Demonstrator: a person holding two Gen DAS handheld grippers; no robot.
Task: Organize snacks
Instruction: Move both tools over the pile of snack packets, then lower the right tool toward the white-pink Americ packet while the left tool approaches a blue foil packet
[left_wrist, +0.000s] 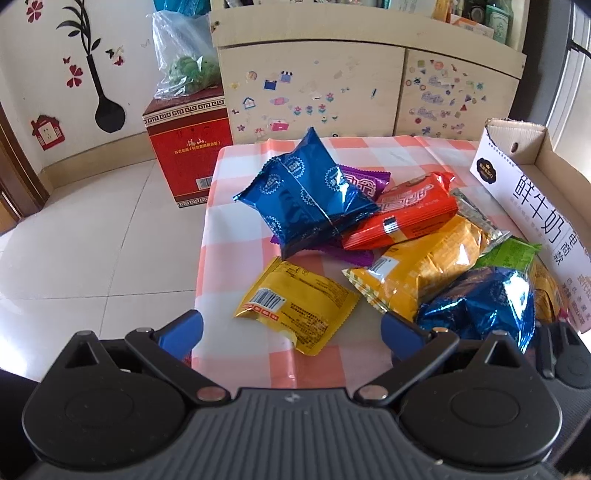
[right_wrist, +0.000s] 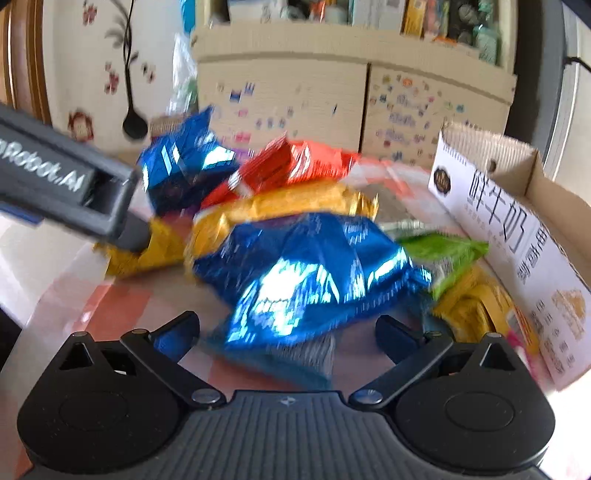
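Observation:
A heap of snack packets lies on the pink-checked table (left_wrist: 236, 221). My left gripper (left_wrist: 291, 332) is open, low over the near edge, with a small yellow packet (left_wrist: 295, 306) just ahead between its fingers. Behind it are a big blue packet (left_wrist: 306, 195), a red packet (left_wrist: 402, 218), an orange packet (left_wrist: 424, 269) and a purple one (left_wrist: 365, 181). The right wrist view is blurred by motion. My right gripper (right_wrist: 286, 334) is open, and a crumpled blue packet (right_wrist: 306, 277) lies between and just beyond its fingertips. The left gripper's body (right_wrist: 74, 192) reaches in from the left there.
An open white carton (left_wrist: 532, 206) with printed characters stands along the table's right side. A green packet (right_wrist: 443, 254) and a yellow one (right_wrist: 472, 306) lie against it. Beyond the table are a red box (left_wrist: 188, 158), a stickered cabinet (left_wrist: 314, 85) and tiled floor (left_wrist: 92, 240).

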